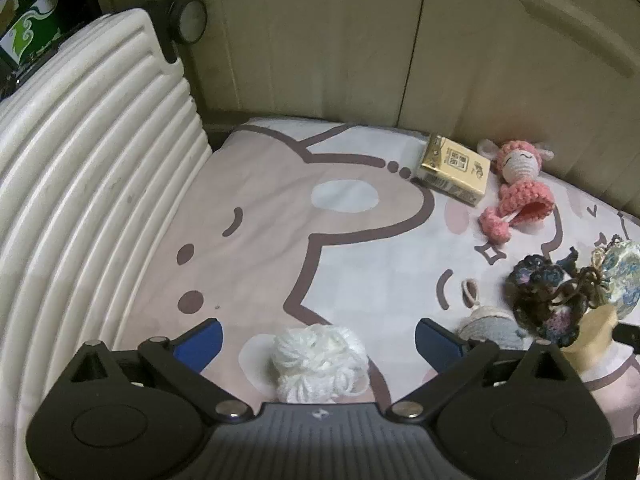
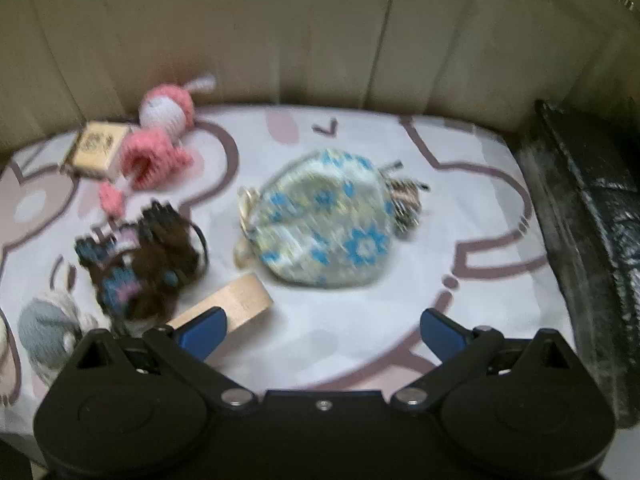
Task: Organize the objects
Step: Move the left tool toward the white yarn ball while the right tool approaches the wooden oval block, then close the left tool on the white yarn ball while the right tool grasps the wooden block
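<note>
Pink crochet doll (image 1: 520, 184), blue-flowered pale pouch (image 2: 324, 236), white yarn (image 1: 318, 360), yellow box (image 1: 454, 168), cartoon-print sheet (image 1: 260, 208)

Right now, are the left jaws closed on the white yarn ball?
No, the left gripper stands open, with the white yarn ball lying loose on the sheet between its jaws.

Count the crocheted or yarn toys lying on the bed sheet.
4: a pink crochet doll beside the yellow box, a dark multicoloured crochet piece mid-right, a grey knitted toy near it, and a white yarn ball closest. Others may be hidden.
</note>
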